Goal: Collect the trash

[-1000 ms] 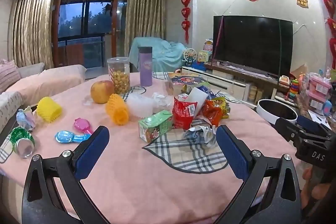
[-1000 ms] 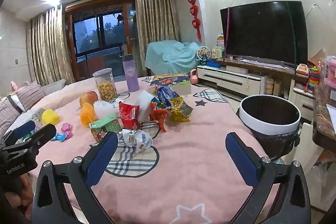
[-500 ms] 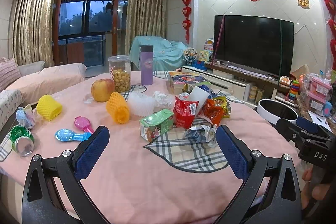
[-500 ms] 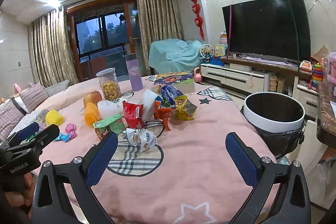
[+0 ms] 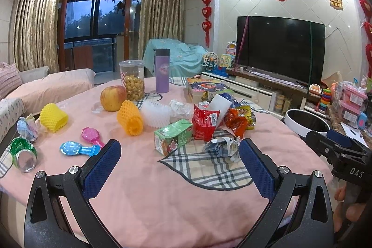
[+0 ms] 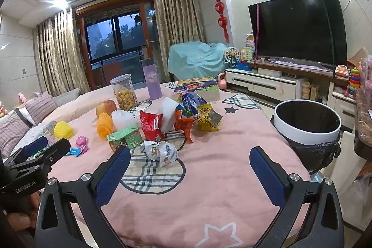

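Pink-clothed bench (image 6: pixel 220 190), wrappers (image 6: pixel 162 129) overlapping mid-bench, bin (image 6: pixel 307 124) partly cut off at right edge, both jaws wide open, empty.

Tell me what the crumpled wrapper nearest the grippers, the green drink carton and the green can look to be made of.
Crumpled wrapper: thin glossy film, probably plastic or foil; sharp creases catch light.
Green drink carton: printed coated paperboard; flat faces, folded edges.
Green can: metal, likely aluminium; its bare silver end shines.
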Available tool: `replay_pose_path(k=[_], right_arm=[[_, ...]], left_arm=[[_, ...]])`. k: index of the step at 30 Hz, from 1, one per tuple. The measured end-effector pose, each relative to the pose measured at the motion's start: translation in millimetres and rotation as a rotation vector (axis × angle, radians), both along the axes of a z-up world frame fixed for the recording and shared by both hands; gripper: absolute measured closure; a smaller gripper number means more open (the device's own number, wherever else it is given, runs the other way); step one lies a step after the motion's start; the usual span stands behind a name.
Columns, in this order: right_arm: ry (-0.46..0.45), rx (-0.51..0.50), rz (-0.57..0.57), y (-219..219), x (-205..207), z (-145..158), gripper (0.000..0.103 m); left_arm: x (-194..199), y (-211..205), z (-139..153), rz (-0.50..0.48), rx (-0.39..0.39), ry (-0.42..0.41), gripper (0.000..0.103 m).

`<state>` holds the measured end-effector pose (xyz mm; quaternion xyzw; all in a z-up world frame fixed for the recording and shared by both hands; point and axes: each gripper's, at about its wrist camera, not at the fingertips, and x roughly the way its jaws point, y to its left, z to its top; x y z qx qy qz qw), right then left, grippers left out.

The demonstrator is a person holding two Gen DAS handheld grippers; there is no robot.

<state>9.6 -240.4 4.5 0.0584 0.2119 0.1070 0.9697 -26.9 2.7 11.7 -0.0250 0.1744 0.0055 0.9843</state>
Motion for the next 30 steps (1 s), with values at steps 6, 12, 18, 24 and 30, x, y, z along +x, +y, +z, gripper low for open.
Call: replay_pose_path(k=[6,12,18,24,30], right_arm=[[0.002,0.004,0.004,1,0,0,0.0],[0.011,0.011,0.007,1,1,-2,0.0],[0.02,0.019,0.013,0,1,-3,0.0],[0.034,0.024,0.019,1,3,-5,0.0],[0.06,0.032,0.032,2,8,-10,0.0]], left_arm=[[0,0,0,0.0,-0.001,-0.001,0.0],[0,0,-2,-0.001,-0.001,0.003,0.0],[1,1,-3,-0.002,-0.007,0.009,0.0],[3,3,-6,-0.003,-0.015,0.02,0.0],[7,6,-10,-0.007,-0.018,0.036,0.0]])
